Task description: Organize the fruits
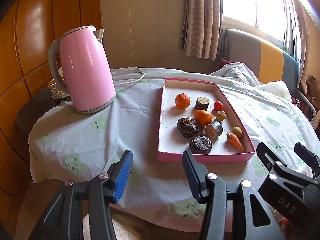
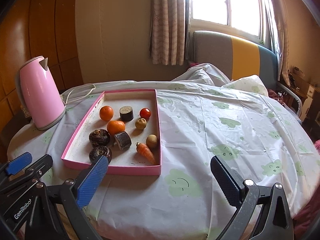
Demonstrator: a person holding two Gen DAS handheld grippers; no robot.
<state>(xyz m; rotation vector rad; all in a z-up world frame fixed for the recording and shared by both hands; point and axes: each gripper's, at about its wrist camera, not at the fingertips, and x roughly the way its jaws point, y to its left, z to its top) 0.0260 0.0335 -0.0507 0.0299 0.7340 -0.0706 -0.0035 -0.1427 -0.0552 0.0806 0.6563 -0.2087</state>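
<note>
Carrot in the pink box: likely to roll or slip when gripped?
The carrot looks stiff and tapered, so pads may slide toward its thin tip. Lying on its side, it would probably roll if nudged. It seems to touch the round brownish fruit, which may shift.

Both wrist views looked down and forward from the near edge of the bench, sharing the pink tray and kettle; the right view sat further right.

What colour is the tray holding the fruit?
Pink walls on the tray, whitish inside; clearest in the right wrist view.
</note>
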